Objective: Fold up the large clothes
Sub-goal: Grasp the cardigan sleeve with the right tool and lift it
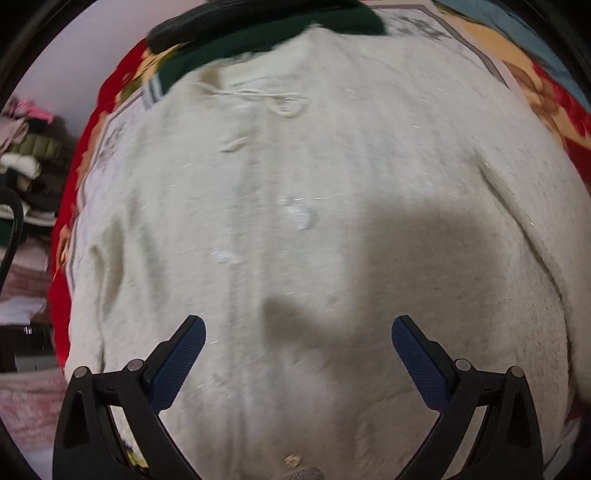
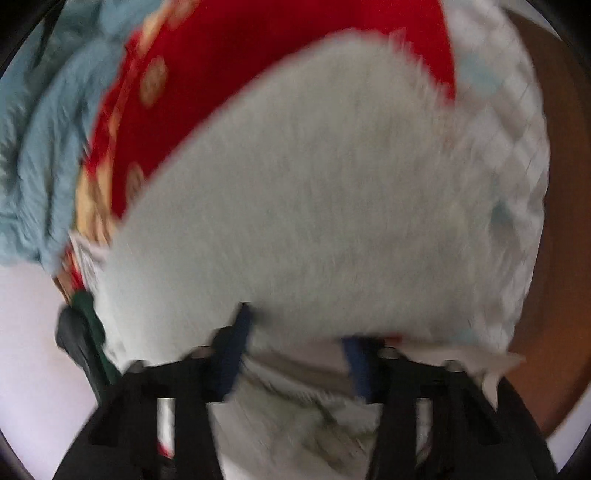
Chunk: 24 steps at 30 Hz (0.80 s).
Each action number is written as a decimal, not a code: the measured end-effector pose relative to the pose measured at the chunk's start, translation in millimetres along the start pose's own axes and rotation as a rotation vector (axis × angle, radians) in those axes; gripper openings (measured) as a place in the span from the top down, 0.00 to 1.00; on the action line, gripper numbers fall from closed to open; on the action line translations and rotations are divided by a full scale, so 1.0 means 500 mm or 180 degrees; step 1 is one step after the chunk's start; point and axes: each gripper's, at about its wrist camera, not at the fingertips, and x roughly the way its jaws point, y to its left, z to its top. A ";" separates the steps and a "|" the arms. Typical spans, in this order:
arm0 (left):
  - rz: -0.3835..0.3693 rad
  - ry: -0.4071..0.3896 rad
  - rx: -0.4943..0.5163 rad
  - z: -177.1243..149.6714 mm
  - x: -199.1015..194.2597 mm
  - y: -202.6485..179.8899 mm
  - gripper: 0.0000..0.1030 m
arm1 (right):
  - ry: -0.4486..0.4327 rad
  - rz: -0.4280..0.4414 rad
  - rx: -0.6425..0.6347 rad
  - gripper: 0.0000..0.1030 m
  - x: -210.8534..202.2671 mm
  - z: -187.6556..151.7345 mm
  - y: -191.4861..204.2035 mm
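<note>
A large cream fleece jacket point(image 1: 295, 221) with round buttons lies spread flat, front up, on a red patterned blanket point(image 1: 66, 206). My left gripper point(image 1: 297, 326) hovers over the jacket's lower front, jaws wide open and empty. In the blurred right wrist view the same cream fleece point(image 2: 314, 192) fills the frame. My right gripper point(image 2: 299, 325) has its blue-padded fingers point(image 2: 236, 347) partly apart with the fleece edge draped between and over them. The blur hides whether they pinch the cloth.
A dark green garment point(image 1: 266, 29) lies at the jacket's collar end. A pile of folded clothes point(image 1: 26, 155) stands to the left. A light blue blanket point(image 2: 40, 147) and a white quilted cover point(image 2: 517, 155) flank the red blanket point(image 2: 229, 74).
</note>
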 end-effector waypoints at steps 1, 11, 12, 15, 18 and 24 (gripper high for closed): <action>-0.0026 -0.0015 0.0023 0.003 0.001 -0.012 0.00 | -0.0069 0.0056 0.0005 0.72 -0.008 -0.005 0.005; -0.0007 -0.0071 0.0038 0.047 0.030 -0.054 0.00 | -0.0447 0.0301 0.0118 0.92 0.069 0.015 0.043; 0.0019 -0.0075 0.0018 0.053 0.033 -0.049 0.00 | -0.0513 0.0340 0.0074 0.92 0.053 0.019 0.064; 0.0018 -0.0068 -0.0081 0.080 0.032 -0.018 0.00 | -0.0715 0.0404 -0.0183 0.92 0.007 0.013 0.158; -0.0008 -0.0070 -0.0252 0.103 0.019 0.034 0.00 | -0.0875 0.0443 -0.0645 0.93 -0.069 -0.008 0.256; 0.0027 -0.0058 -0.0699 0.109 0.003 0.183 0.00 | -0.0884 0.0533 -0.1995 0.94 -0.142 -0.160 0.530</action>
